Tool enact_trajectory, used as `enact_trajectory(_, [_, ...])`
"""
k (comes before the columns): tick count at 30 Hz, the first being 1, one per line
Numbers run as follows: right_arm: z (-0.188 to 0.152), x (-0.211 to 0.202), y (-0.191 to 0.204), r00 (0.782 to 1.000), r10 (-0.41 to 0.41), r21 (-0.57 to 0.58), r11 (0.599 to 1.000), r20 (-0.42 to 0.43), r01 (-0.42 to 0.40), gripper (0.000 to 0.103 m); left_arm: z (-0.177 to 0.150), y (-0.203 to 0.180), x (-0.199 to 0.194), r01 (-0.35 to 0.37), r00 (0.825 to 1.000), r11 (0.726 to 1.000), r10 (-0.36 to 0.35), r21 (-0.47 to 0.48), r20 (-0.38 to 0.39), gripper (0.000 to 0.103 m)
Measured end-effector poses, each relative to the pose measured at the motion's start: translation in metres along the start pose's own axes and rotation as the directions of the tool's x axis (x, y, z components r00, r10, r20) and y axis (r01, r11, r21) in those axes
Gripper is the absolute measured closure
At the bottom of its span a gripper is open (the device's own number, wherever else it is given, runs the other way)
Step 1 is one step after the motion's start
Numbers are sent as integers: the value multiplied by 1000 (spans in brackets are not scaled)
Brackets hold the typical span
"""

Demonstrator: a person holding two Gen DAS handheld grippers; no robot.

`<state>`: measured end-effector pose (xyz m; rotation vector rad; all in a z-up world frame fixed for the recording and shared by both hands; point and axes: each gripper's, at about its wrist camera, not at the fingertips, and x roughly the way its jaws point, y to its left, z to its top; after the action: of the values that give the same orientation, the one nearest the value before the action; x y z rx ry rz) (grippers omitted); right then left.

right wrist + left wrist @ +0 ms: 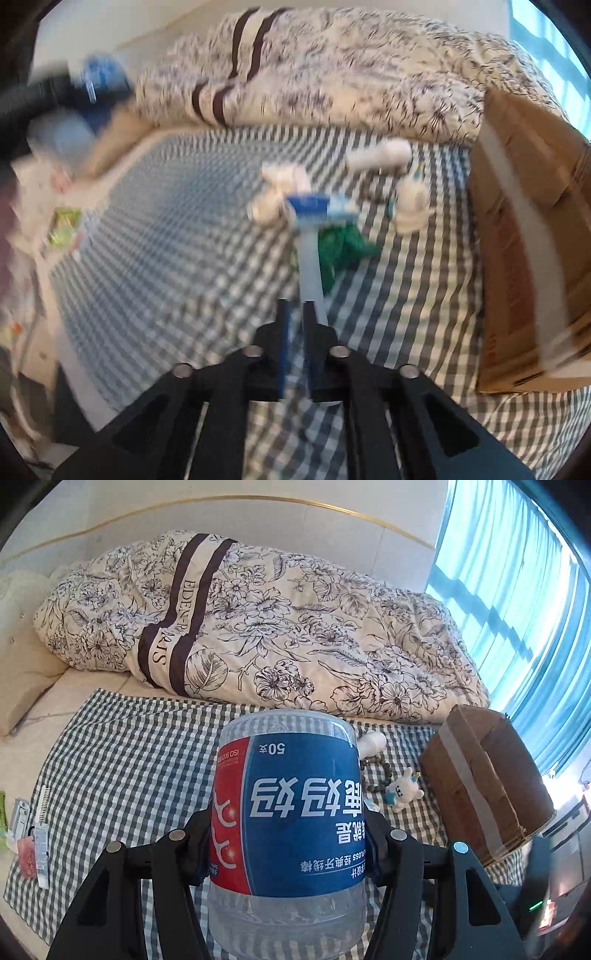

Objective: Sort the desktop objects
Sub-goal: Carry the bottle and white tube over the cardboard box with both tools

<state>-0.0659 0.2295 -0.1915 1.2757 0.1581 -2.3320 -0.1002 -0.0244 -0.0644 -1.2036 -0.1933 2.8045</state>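
Left gripper [288, 849] clamps a clear floss jar [286, 830] at 6 o'clock, its upside-down blue label reading "50" and "ISO 9001". Quilt [258, 627] at 12 says "EDEN-PARIS". Right gripper [295, 325] pinches a blurred white-and-blue razor [309, 236]; box [524, 240] at 3.

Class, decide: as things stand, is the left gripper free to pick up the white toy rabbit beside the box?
Probably not: the left gripper is shut on the jar. The rabbit lies unobstructed on the cloth.
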Motion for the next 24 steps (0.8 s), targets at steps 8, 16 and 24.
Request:
enact_trajectory(8, [-10, 43, -15, 997, -56, 7, 998, -46, 56, 67, -6, -6, -15, -19, 1000, 1000, 19, 19, 20, 41])
enact_trajectory(16, [-17, 43, -19, 998, 0, 26, 1000, -66, 2, 93, -1, -17, -26, -19, 999, 999, 18, 34, 39, 41])
enact_trajectory(24, [-7, -28, -22, 998, 18, 36, 999, 65, -20, 93, 4, -44, -40, 13, 997, 998, -18, 55, 75, 41])
